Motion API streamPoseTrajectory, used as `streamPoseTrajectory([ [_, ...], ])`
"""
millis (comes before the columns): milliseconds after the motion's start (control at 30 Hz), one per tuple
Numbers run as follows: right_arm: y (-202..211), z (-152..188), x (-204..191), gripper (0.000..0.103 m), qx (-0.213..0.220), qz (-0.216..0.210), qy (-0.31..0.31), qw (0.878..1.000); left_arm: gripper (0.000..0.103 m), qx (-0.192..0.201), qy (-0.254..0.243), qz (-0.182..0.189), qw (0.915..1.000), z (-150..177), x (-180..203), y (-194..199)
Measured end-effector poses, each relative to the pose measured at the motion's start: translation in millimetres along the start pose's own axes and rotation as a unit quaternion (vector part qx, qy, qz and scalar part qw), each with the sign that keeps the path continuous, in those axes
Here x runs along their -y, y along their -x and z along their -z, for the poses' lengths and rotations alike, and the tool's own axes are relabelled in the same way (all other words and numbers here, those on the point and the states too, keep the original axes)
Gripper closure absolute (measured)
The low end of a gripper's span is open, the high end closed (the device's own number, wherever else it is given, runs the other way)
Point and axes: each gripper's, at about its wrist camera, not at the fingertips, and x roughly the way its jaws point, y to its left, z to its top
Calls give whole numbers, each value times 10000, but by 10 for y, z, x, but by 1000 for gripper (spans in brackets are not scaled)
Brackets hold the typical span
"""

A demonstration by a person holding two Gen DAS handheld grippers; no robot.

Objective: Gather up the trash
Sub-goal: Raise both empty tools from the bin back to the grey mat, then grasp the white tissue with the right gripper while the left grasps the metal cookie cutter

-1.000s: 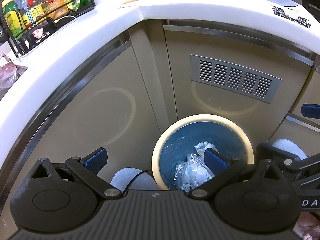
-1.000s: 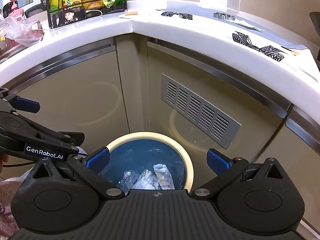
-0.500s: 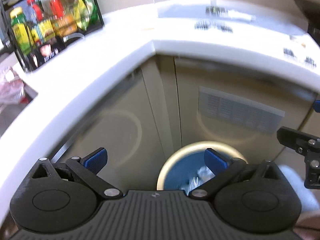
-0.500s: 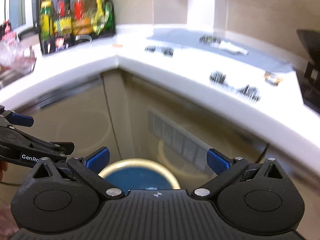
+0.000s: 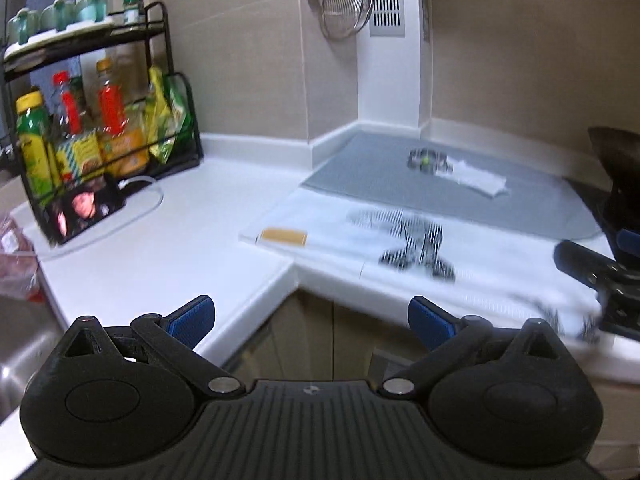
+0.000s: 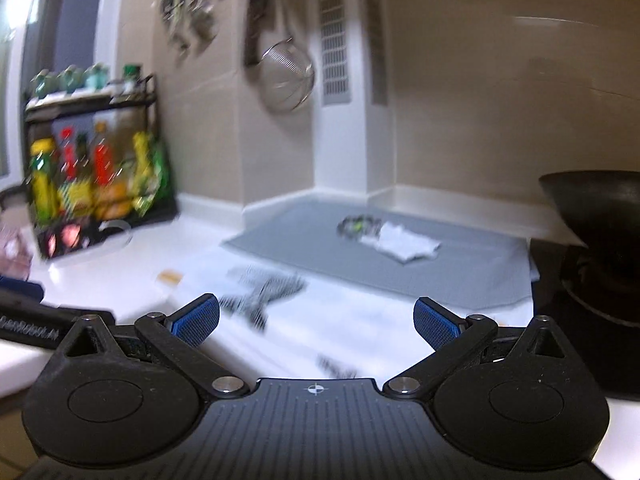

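Both grippers are raised to counter height and face the white corner counter. My left gripper is open and empty. My right gripper is open and empty. A crumpled white wrapper lies on the grey mat at the back, next to a small dark and green piece; both also show in the right wrist view. A black-and-white striped scrap lies on the counter near the front edge, also in the right wrist view. A small tan piece lies left of it.
A black rack of bottles and packets stands at the back left. A sink is at the far left. A dark wok sits on the stove at the right. A metal strainer hangs on the wall.
Both grippers have risen from over the bin on the floor to counter height. The bin has dropped out of view. Both stay open and empty.
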Motion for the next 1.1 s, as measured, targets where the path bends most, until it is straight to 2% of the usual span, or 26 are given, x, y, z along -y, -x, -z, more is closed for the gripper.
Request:
streamPoseTrajectory([
  [100,-343,-110,136,0,0,201,-46,9998,0,40,69,-37,10000,-182,27,-124],
  [400,-1659,-293,670,0,-510,1001,-688,9913,0,-185,300,-157,9993,-514,-36,-537],
  [533,-2178,-330,894,0,-607,1194,-1179,9839,0,-271,291,-225,9990,-592,-42,-702],
  [633,-2543,-330,1012,0,-841,1255,-1373,9789,0,-322,289,-256,9987,-637,-55,-827],
  [833,-3127,-325,1089,0,-1451,1334,-1284,9719,0,-372,352,-288,9983,-743,-60,-1054],
  [900,-3226,-335,1026,0,-1565,1394,-1017,9725,0,-386,347,-257,9983,-794,-32,-1137],
  [1000,-3259,-324,900,0,-1645,1187,-688,9768,0,-349,351,-166,9986,-902,40,-1261],
  [1033,-3264,-322,868,4,-1647,1175,-602,9775,0,-317,355,-131,9988,-950,72,-1300],
  [1067,-3262,-323,848,18,-1635,1220,-553,9774,0,-282,357,-104,9989,-998,108,-1335],
  [1100,-3237,-332,841,28,-1579,1361,-540,9765,0,-228,342,-61,9991,-1062,163,-1379],
])
